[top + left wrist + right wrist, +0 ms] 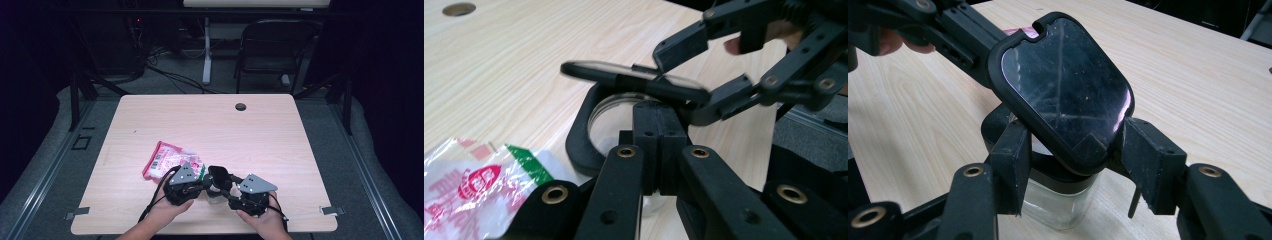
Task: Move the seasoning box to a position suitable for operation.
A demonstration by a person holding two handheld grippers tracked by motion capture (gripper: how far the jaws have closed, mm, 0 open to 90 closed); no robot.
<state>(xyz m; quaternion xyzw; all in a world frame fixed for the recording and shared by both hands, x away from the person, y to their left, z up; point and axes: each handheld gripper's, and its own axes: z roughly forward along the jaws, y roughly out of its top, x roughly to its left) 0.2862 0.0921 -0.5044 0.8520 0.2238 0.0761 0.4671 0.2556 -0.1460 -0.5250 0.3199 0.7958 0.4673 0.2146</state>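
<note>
pale wood grain runs under everything – your table has wide bare room behind and to both sides of the work, while your hands sit close to its near edge. between them stands a small clear jar with a black collar, and its hinged black lid is tipped up off the mouth.

your left gripper has its jaws drawn together, clamped on the black collar at the jar's rim; in the left gripper view the two jaw tips meet right at that rim, with the round open mouth just beyond them. your right gripper has its jaws spread about as wide as the lid – one pad sits at each side edge of the lid's lower end. whether the pads press on those edges or merely flank them, you cannot tell from these views.

just beside your left gripper, on its outer side, lies a pink and white plastic packet – its crinkled corner with a green stripe comes close to the jar's base in the left gripper view. that is the one crowded flank; the right gripper has bare wood beside it out to the right edge. a round cable hole sits well apart, near the far edge.
</note>
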